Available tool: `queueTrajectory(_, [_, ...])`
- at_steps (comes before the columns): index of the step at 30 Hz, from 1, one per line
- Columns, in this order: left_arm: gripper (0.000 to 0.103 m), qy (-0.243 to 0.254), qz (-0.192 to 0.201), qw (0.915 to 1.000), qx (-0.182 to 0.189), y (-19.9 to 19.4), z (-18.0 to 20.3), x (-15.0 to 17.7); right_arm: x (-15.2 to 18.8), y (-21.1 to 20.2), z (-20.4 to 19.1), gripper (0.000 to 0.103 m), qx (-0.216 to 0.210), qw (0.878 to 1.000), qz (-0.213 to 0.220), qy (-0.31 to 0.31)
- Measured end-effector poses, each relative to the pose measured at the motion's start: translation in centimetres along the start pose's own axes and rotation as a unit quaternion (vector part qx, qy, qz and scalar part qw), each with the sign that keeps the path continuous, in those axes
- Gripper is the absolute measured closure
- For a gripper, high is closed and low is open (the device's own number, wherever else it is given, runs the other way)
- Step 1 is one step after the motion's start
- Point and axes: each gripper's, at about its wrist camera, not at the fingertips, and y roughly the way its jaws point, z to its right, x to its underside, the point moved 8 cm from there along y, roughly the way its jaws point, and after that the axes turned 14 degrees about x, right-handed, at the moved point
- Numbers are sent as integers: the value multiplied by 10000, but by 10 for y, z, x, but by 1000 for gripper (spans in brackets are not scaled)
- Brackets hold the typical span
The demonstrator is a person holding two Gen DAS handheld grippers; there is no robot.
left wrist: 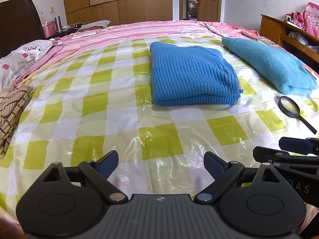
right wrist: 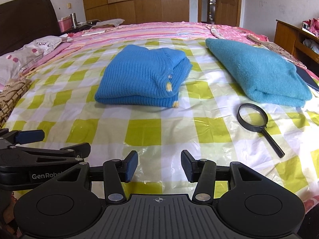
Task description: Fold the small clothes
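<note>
A bed (left wrist: 139,27) in pink striped bedding carries a green-and-white checked plastic sheet (left wrist: 95,103), on which 2 folded garments lie side by side. The blue ribbed sweater (left wrist: 191,71) sits near the middle of the sheet, folded into a rough rectangle whose long axis runs from the near edge toward the far wardrobe (left wrist: 117,0), its folded edge facing the cameras. Only the right wrist view shows the yellow trim spots along this sweater's right-hand corner; the left wrist view shows that side as mostly plain blue. Just to its right, apart from it, a teal fuzzy sweater (right wrist: 257,69) lies folded, its long axis angled from the near right toward the far centre. A magnifying glass (right wrist: 257,123) rests on the sheet in front of the teal sweater, lens toward the garments and handle pointing toward the near right. The right wrist view shows it whole and close; in the left wrist view it sits at the right margin. A brown patterned cloth (left wrist: 12,109) lies at the sheet's left edge. Both tools hover low over the near sheet: the left gripper (left wrist: 161,166) has its fingers spread wide with nothing between them, and the right gripper (right wrist: 159,165) is likewise parted and empty.
</note>
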Motion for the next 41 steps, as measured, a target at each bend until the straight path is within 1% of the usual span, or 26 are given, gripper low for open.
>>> queueTrajectory(22, [6,6,-11,10000,-92,0,0,0,1,0,0,55,-1,10000,-11,8])
queueTrajectory(41, [6,-17,-14,9999,-99,1,-1,-1,1,1,-1,55,-4,10000,-30,5])
